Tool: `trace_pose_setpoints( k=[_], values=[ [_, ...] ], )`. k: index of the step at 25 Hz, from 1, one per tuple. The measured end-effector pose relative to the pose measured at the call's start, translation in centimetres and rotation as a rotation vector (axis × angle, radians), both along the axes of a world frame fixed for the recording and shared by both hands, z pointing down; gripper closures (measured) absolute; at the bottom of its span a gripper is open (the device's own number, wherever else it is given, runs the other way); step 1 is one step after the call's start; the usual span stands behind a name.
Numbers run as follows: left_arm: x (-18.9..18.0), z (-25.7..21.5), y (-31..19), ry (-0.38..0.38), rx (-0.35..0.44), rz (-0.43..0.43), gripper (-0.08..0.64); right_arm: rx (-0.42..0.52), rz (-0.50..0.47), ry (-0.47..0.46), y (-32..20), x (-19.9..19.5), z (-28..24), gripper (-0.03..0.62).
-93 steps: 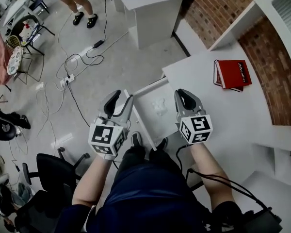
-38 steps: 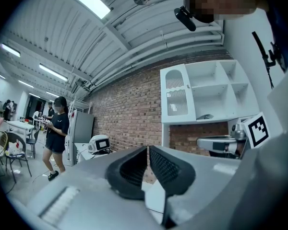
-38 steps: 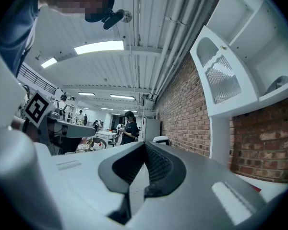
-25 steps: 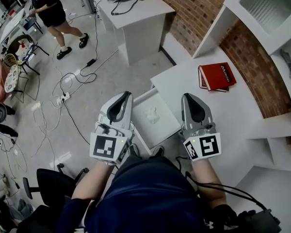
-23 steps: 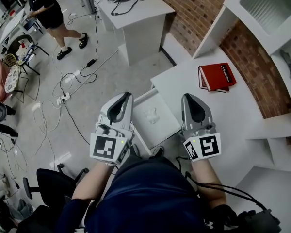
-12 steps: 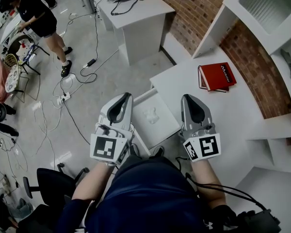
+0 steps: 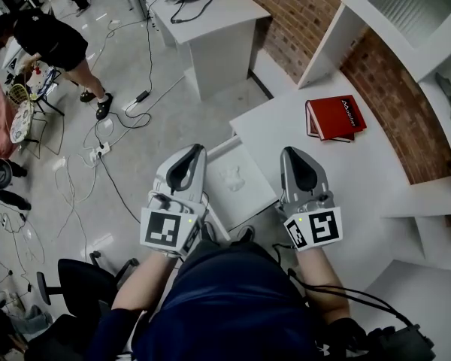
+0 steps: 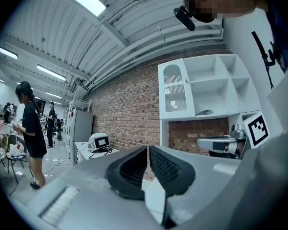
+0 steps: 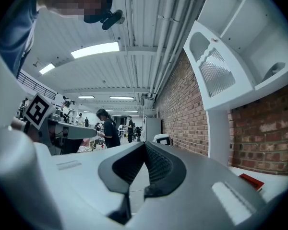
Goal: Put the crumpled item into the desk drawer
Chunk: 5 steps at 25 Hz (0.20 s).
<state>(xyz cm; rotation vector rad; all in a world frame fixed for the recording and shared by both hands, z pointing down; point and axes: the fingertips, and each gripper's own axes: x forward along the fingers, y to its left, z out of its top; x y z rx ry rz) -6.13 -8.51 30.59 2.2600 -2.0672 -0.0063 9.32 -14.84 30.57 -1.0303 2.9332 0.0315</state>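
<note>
A: Where's the wad?
B: In the drawer (image 7: 254, 190), which stands pulled out between the left gripper (image 7: 191, 151) and the right gripper (image 7: 292, 153); the wad (image 7: 231, 177) lies on its floor, below both and a little nearer the left one; neither touches it.
A: What's it like?
B: One white lump, creased and soft-edged; too small to tell a long axis or which way it points.
A: And the drawer?
B: One; white, smooth, a shallow box with thin walls.
A: The jaws?
B: Both pairs are closed, with nothing in them; the pads (image 8: 167, 169) are dark, ribbed and rounded, set in smooth grey shells; each gripper bears one cube (image 7: 167, 230) with black-and-white square markers, so two cubes.
A: What's around?
B: Under and right of the right gripper, the desk (image 7: 361, 179), white and flat; on it, ahead of that gripper and further right, one red book (image 7: 335, 116) lying flat; a brick wall (image 7: 316, 2) beyond. Well ahead of the left gripper, one white table (image 7: 210, 21); to its left, black cables (image 7: 113, 119) looped on the grey floor, and one person (image 7: 52, 43) in dark clothes.
</note>
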Motion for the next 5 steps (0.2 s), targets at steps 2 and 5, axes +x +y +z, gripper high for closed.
trace_pose_setpoints(
  k=[2,5],
  values=[
    [0.5,0.0,-0.2,-0.002,-0.001,0.000,0.541,-0.002,-0.001,-0.002,-0.2,0.5,0.0,0.591],
    [1.3,0.0,-0.6,-0.005,-0.004,0.001,0.541,-0.003,-0.001,-0.005,-0.6,1.3,0.1,0.591]
  ],
)
